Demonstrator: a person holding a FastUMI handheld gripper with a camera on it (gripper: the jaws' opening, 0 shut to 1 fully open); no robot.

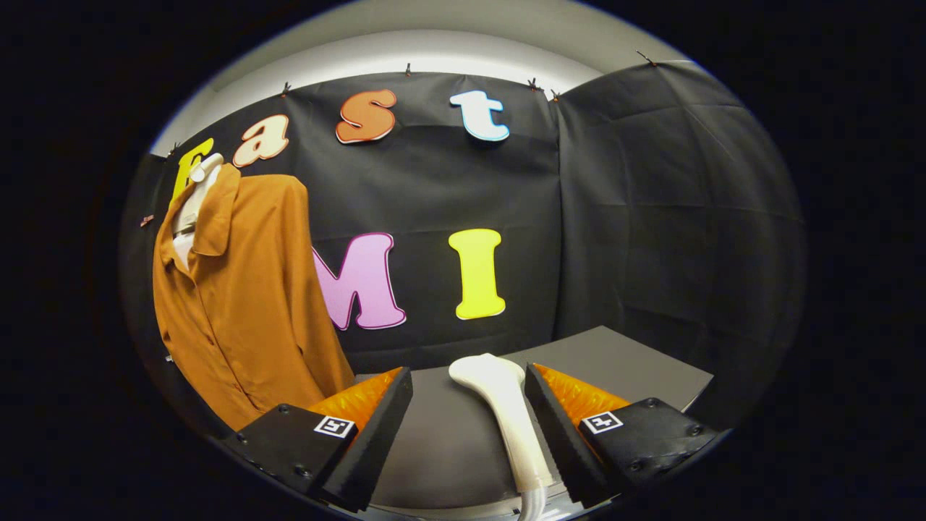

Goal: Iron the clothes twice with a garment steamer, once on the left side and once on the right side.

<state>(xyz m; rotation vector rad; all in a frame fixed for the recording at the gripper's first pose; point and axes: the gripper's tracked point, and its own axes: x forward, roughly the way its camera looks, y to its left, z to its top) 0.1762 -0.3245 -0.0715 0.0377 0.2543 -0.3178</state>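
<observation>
Hand-held gripper point(469, 383) seen spread wide, released, nothing pressed between the fingers point(376, 420). Both fingers are held low over a dark counter point(636, 362).

Steamer point(506, 420) is laid on the counter between the fingers, nearer the right finger and just beside its inner face; whether it touches that finger cannot be told. It is pale, smooth, with a rounded head pointed away from the fingers and toward the wall. The handle narrows as it runs back toward the camera. A pale ribbed hose point(534, 503) is joined at the near end of the handle. A clear stretch of counter is seen between the steamer and the left finger.

Shirt point(246, 304) is hung upright on a pale form point(194, 199), beyond and to the left of the left finger, well apart from the steamer. Colour noted as rust-orange. Collar is open, with the form's neck exposed above it. A button placket is seen down the front. The shirt's hem is dropped close behind the left finger's body.

Black cloth wall point(651, 217) is stretched behind the counter and shirt, clipped along its top edge.

No containers are noted.
</observation>
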